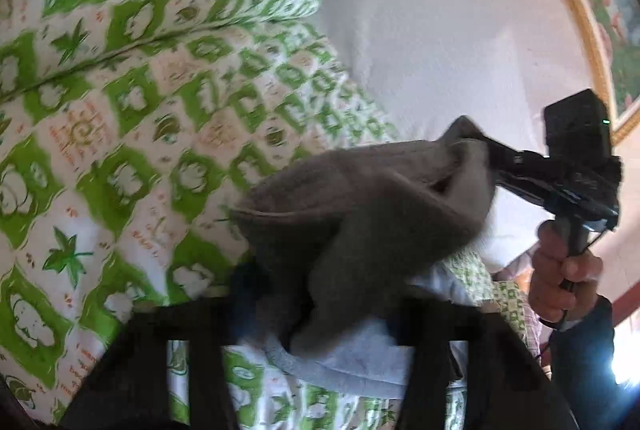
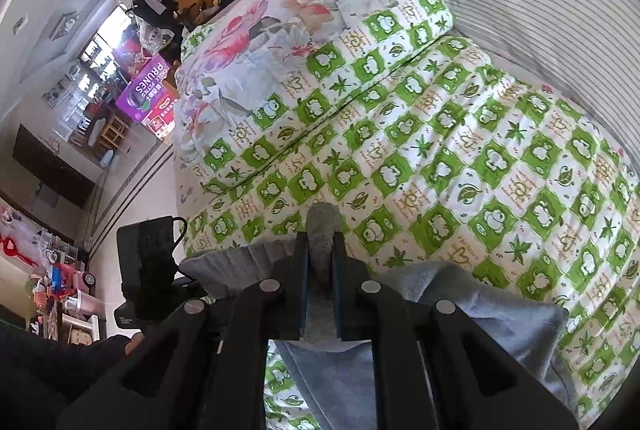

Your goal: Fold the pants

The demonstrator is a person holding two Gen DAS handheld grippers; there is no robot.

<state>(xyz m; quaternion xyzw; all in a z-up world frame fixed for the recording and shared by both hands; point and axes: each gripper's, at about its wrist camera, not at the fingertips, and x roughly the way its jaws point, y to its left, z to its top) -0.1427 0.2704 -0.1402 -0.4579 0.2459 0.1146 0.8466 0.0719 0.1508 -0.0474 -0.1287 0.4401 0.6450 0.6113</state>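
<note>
Right gripper (image 2: 321, 266): nearest to my right camera, I see its two black fingers drawn narrow and pinching a bunched fold of grey fabric that pokes up between the blue pads.
Left gripper (image 1: 304, 314): in my left camera its black fingers frame the bottom of the view, blurred, with grey cloth lying between them; I cannot tell whether the pads press on the cloth or stand off it.
Pants (image 2: 492, 306): grey sweatpants, partly lifted; one part hangs from my right gripper, the rest lies rumpled on the bedspread just below and to the right of the fingers, paler inner side showing.
Pants from the left camera (image 1: 360, 206): a grey hump of cloth rises from between my left fingers up to the tip of the right gripper (image 1: 486, 146), which grips its upper corner.
Right hand (image 1: 560, 270): wrapped around the handle of that gripper, dark sleeve below it.
Bedspread (image 2: 500, 158): white with green squares, leaves and frogs, spread flat beyond the pants.
Folded quilt (image 2: 320, 58): further back, the same green print, with a floral pillow (image 2: 280, 14) lying on top.
Room: cluttered shelves and a purple prunes box (image 2: 146, 92) beyond the bed's far edge.
</note>
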